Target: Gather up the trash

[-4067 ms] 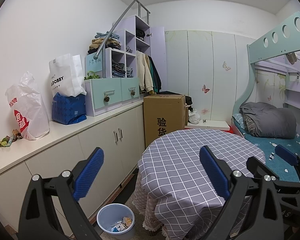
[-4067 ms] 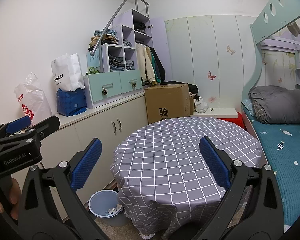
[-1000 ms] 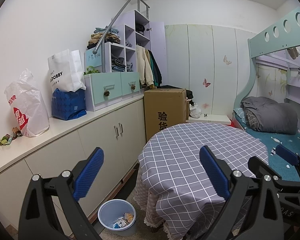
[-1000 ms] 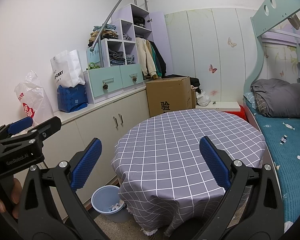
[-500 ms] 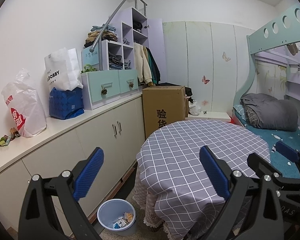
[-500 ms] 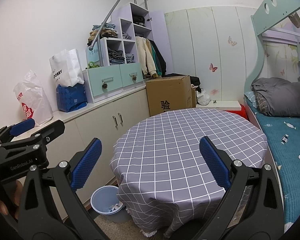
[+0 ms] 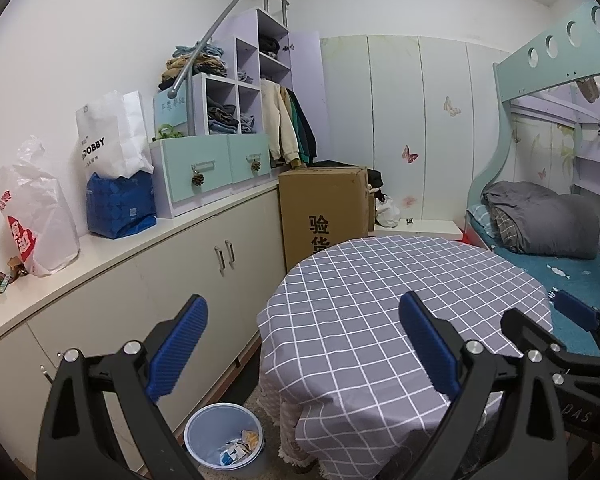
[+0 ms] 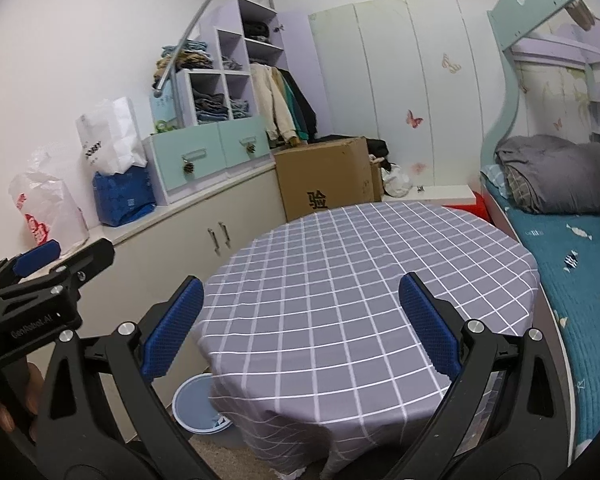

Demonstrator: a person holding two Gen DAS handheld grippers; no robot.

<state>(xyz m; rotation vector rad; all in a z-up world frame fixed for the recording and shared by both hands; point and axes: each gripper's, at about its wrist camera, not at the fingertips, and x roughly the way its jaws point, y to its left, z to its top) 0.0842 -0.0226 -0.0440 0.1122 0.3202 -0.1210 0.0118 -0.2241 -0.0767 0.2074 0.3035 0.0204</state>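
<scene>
Over the checked round table (image 8: 364,280), both the left gripper (image 7: 304,344) and right gripper (image 8: 300,324) are hovering wide open, gripping nothing. Down left, a blue bin (image 7: 224,446) is sitting holding scraps.

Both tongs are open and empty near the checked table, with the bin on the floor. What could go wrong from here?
1. The trash bin stands partly under the hanging tablecloth; a reach down with the left tongs could snag the cloth or tip the bin.
2. The right tongs hover close beside the left ones, so they might collide.
3. No loose trash shows on the table, so time may be lost searching.
</scene>
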